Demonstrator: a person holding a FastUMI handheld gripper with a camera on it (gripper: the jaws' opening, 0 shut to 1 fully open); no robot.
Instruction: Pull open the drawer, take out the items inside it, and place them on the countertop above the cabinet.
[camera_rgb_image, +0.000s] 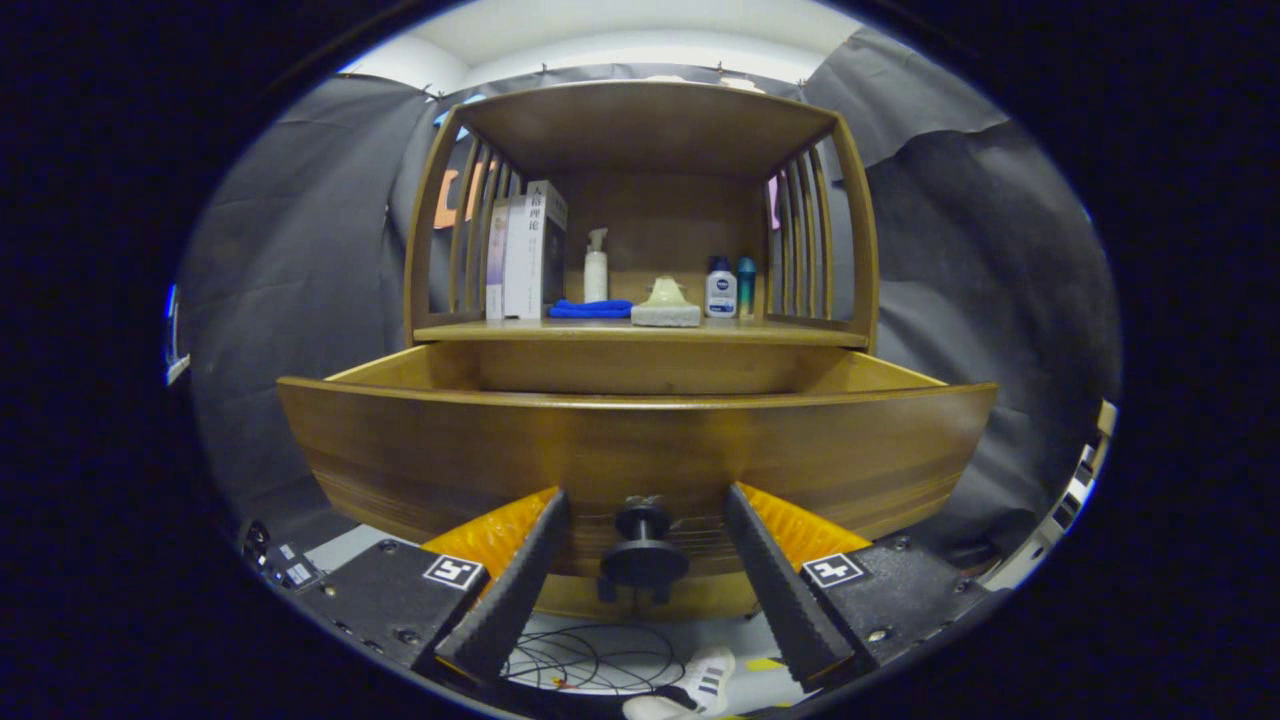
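The tongs (643, 500) are two long wedge-shaped fingers (515, 590) with ribbed, saw-toothed inner faces, tapering toward their tips. Each finger springs from a flat black block (one on either side) that carries a small square black-and-white marker (455, 571) on top and round screw heads near its edges. Behind each finger sits a bright orange textured piece (495, 530), sloping back into the block.
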